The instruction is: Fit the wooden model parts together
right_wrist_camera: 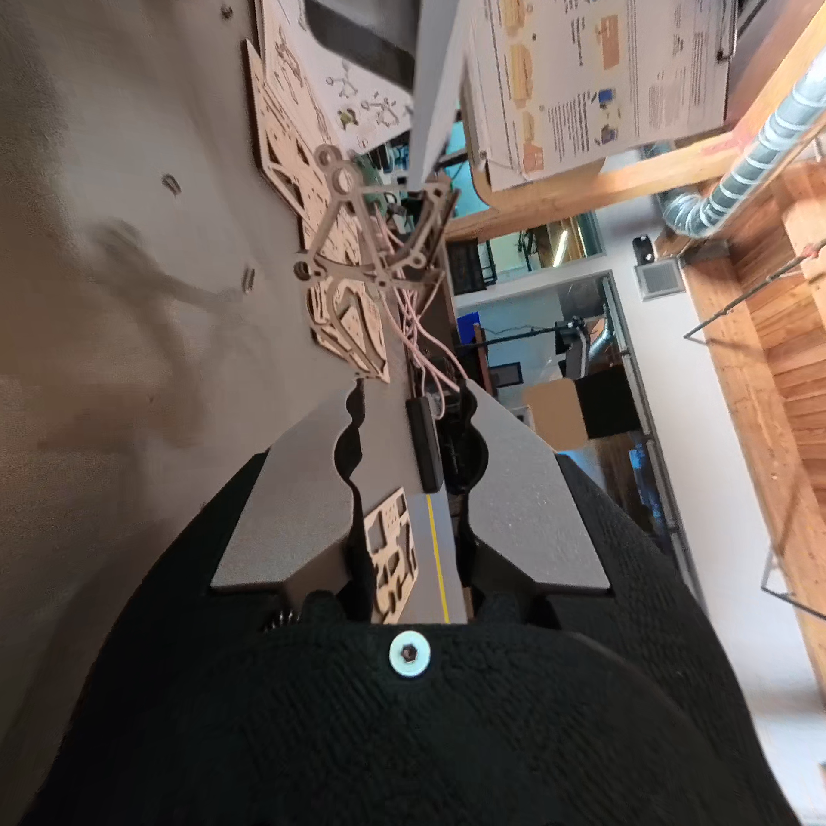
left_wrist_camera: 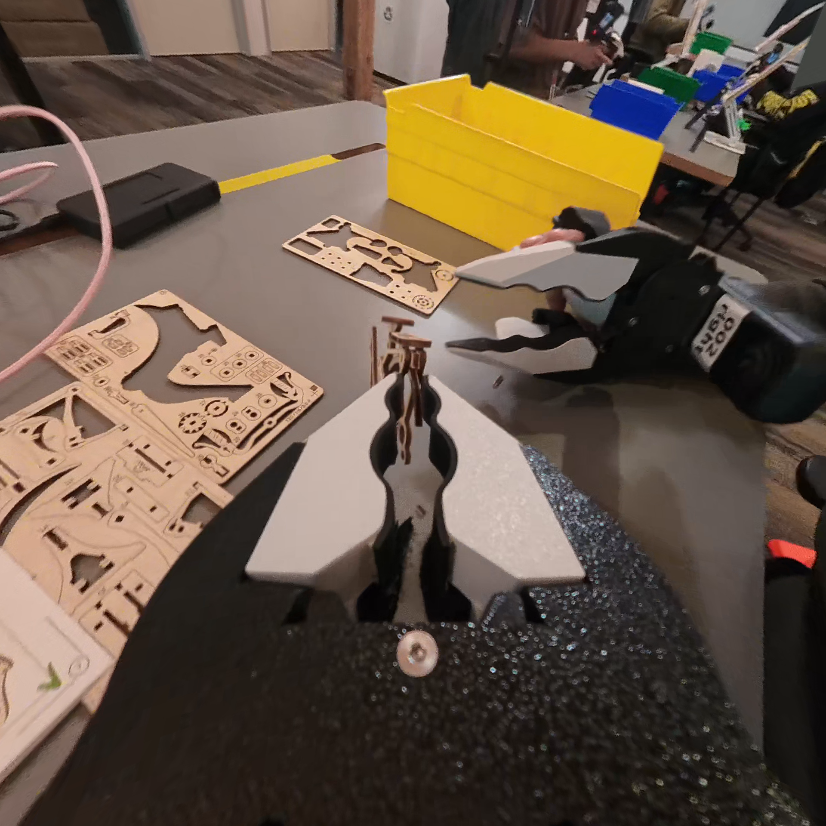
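A partly built wooden model [left_wrist_camera: 404,380], made of thin dark-edged laser-cut pieces, is seen standing upright, with flat crosspieces at its top. In the right wrist view the wooden model [right_wrist_camera: 357,232] is shown as an open frame of struts with round eyelets. Pale cut-out part sheets [left_wrist_camera: 187,380] are laid flat on the grey table, with a smaller sheet [left_wrist_camera: 371,263] farther back.

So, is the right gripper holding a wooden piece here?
No: in the left wrist view the right gripper has its jaws spread with nothing between them, while the left gripper grips the wooden assembly.
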Demonstrator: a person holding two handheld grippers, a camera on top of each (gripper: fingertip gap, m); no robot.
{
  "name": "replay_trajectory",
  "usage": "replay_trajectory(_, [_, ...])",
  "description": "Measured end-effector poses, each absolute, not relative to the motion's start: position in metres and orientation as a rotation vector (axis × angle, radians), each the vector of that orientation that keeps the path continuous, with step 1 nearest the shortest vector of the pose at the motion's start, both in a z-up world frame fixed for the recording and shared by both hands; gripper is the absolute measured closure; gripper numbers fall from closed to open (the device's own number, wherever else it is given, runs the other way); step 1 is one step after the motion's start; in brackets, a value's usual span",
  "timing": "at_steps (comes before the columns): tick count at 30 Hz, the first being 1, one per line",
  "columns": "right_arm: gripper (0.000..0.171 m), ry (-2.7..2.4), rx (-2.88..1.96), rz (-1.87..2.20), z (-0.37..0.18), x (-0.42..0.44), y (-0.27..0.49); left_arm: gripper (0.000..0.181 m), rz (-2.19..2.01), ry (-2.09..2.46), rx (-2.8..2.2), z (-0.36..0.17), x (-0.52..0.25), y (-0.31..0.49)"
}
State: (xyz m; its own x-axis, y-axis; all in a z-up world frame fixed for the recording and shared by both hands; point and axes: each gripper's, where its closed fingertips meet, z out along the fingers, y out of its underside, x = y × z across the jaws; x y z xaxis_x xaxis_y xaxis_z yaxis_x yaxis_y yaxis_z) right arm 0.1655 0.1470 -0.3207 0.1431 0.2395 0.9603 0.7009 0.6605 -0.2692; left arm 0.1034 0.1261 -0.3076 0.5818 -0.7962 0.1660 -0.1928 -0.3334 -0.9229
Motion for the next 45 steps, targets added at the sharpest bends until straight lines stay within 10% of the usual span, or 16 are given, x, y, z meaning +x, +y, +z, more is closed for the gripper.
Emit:
replay_trajectory(24, [0.138,-1.367,-1.009,-0.329,-0.323,0.195,0.159,0.180,-0.712,0.922,-1.992,-0.361,0.098,0.145])
replay_trajectory(45, [0.139,-1.360,-1.051,-0.322,-0.326,0.202,0.165,0.145,-0.757,0.843,-1.985,-0.349,0.075,0.120])
